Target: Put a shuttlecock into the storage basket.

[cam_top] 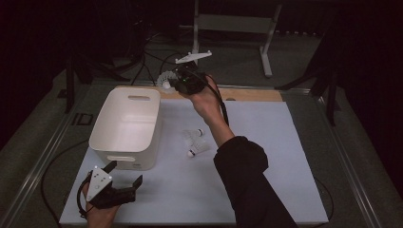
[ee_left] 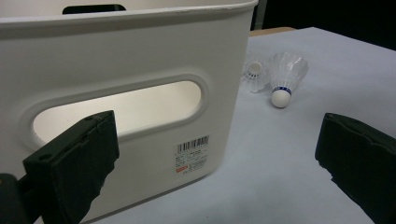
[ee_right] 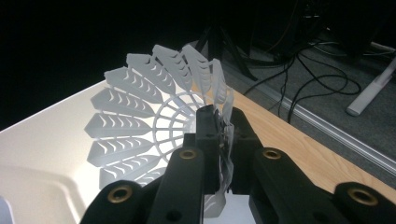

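A: On the left half of the high view sits the biggest thing, a white tub (cam_top: 124,128). It stands on a big white sheet (cam_top: 266,171) that covers the table. What is going on with it?

B: I think the job is to put the birdies in the tub. As far as I can see, none are in it yet. So the job looks like it has just begun.

A: Where is the birdie that is being moved?

B: Up near the top middle of the high view. The right gripper (cam_top: 183,81) has its jaws squeezed tight on the held shuttlecock (cam_top: 166,79). It hangs in the air just past the far right corner of the tub, not over the opening yet.

A: And the other hand?

B: The left gripper (cam_top: 124,176) is low in the lower left of the picture, close to the tub's near wall. Its jaws are wide apart and hold nothing.

A: What is left to do?

B: Two more shuttlecocks (cam_top: 195,141) lie on the sheet in the middle of the frame, just right of the tub, touching each other.

A: What do the things look like?

B: The tub is smooth, hard plastic with round corners and a long oval handle hole (ee_left: 116,109). A small barcode sticker (ee_left: 192,154) is below it. The held shuttlecock's skirt (ee_right: 144,121) is thin white plastic, cut like a net with little feather shapes. The lying ones have round white tips.
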The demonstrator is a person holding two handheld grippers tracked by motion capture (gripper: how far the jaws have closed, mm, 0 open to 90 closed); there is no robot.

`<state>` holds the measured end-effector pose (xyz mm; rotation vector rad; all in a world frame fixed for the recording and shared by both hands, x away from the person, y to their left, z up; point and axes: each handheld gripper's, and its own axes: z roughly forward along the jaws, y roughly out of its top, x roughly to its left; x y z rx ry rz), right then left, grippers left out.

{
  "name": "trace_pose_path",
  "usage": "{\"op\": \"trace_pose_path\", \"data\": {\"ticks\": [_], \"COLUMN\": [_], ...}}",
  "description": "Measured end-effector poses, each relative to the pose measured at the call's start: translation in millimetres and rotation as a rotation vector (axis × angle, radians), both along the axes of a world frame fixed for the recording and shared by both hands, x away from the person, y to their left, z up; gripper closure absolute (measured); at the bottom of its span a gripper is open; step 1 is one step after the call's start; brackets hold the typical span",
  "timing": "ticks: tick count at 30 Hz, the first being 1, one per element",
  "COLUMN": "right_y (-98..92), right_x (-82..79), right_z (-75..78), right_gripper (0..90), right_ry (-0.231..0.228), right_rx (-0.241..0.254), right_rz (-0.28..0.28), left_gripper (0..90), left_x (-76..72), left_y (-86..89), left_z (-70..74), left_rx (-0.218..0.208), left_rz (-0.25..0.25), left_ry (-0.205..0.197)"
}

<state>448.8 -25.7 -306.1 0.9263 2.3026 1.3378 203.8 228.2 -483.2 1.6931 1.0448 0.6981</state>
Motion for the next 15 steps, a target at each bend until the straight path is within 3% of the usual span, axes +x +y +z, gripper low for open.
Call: {"op": "trace_pose_path", "data": {"ticks": [15], "right_y": [15.7], "right_x": [-4.5], "right_z": [4.4], "right_gripper": [85.8], "right_ry": [-0.005], "right_rx": [0.01], "right_rz": [0.024], "left_gripper": [0.3], "left_x": [-0.1], "left_y": [0.1], "left_z": [0.0], "left_rx": [-0.004], "left_rz": [0.004], "left_ry": [0.001]}}
